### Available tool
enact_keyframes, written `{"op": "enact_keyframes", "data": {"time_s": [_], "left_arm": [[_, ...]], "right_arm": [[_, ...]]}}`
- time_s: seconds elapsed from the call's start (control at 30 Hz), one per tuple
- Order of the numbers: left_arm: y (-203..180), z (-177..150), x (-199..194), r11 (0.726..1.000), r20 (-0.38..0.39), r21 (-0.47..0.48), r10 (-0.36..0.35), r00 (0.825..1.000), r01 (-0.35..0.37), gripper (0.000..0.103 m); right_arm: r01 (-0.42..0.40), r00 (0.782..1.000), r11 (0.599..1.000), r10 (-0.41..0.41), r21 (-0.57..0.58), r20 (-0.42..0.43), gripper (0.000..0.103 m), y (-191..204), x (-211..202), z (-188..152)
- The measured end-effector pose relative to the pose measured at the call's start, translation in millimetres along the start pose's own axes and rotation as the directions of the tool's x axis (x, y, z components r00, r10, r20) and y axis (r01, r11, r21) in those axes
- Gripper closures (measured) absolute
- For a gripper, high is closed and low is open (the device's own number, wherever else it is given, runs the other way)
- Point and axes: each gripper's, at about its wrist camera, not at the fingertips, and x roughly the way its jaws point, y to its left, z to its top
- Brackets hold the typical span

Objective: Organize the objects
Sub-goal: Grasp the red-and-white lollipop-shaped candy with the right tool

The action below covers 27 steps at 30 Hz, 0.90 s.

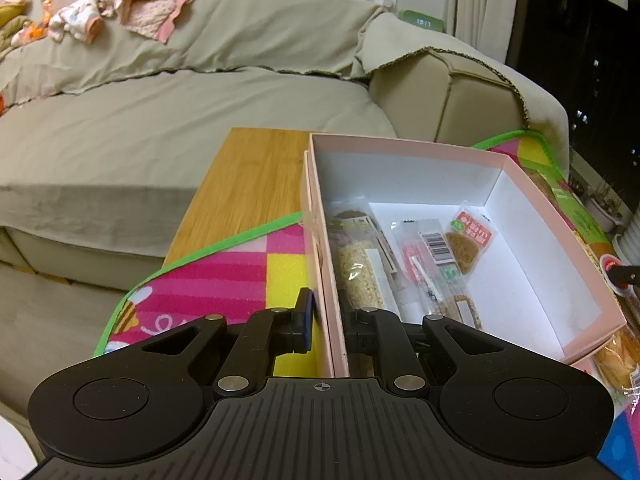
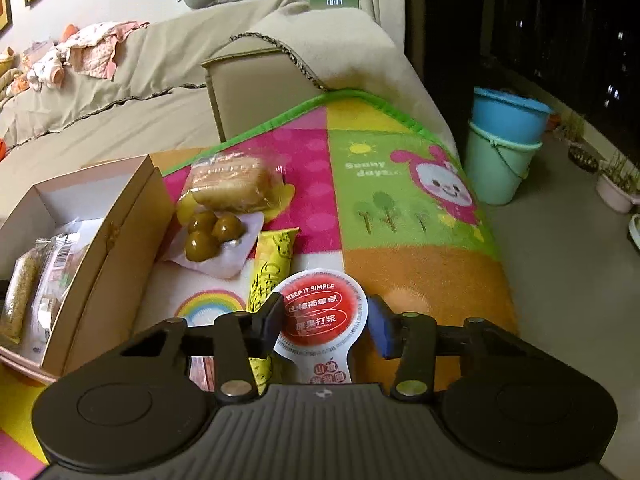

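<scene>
Clamped on the pink box [image 1: 420, 152] wall, the left claw [image 1: 329, 320] steadies it for loading. Between the right claw's [image 2: 326, 322] half-open fingers sits a red-lidded jelly cup [image 2: 320, 312], seemingly not yet pinched.

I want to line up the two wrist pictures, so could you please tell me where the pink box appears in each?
Left wrist: the pink box fills the centre and right, its left wall gripped by the left gripper.
Right wrist: it sits at the left edge, open, with snacks inside.
Shared landmark: the green clock behind the sofa arm.
</scene>
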Motion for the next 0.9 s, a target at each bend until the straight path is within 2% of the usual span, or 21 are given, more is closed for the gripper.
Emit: {"op": "enact_keyframes", "data": {"time_s": [0.13, 0.2, 0.43, 0.53, 0.73, 0.8, 0.9], "left_arm": [[0, 0, 0, 1.0, -0.002, 0.003, -0.005, 1.0, 0.005, 0.089], [0, 1, 1, 1.0, -0.004, 0.004, -0.004, 1.0, 0.004, 0.089], [-1, 1, 1, 1.0, -0.005, 0.005, -0.002, 1.0, 0.002, 0.089], [-1, 1, 0, 1.0, -0.007, 0.011, -0.002, 1.0, 0.002, 0.089], [0, 1, 1, 1.0, -0.005, 0.008, -0.001, 1.0, 0.001, 0.089], [0, 1, 1, 1.0, -0.004, 0.006, -0.001, 1.0, 0.001, 0.089], [-1, 1, 1, 1.0, -0.005, 0.007, -0.002, 1.0, 0.002, 0.089]], "right_arm": [[0.014, 1.0, 0.999, -0.014, 0.031, -0.01, 0.054, -9, -2, -5], [0.014, 1.0, 0.998, -0.014, 0.053, -0.008, 0.047, -15, -4, -8], [0.019, 1.0, 0.998, -0.018, 0.065, -0.008, 0.042, -26, -12, -25], [-0.017, 1.0, 0.996, 0.018, 0.082, -0.006, 0.042, -31, -19, -28], [-0.014, 1.0, 1.0, 0.014, 0.009, -0.011, 0.042, -31, -35, -39], [0.019, 1.0, 0.999, -0.02, -0.035, -0.024, 0.042, -26, -31, -41], [0.014, 0.999, 0.999, -0.016, -0.047, -0.034, 0.042, -19, -21, -40]]}}
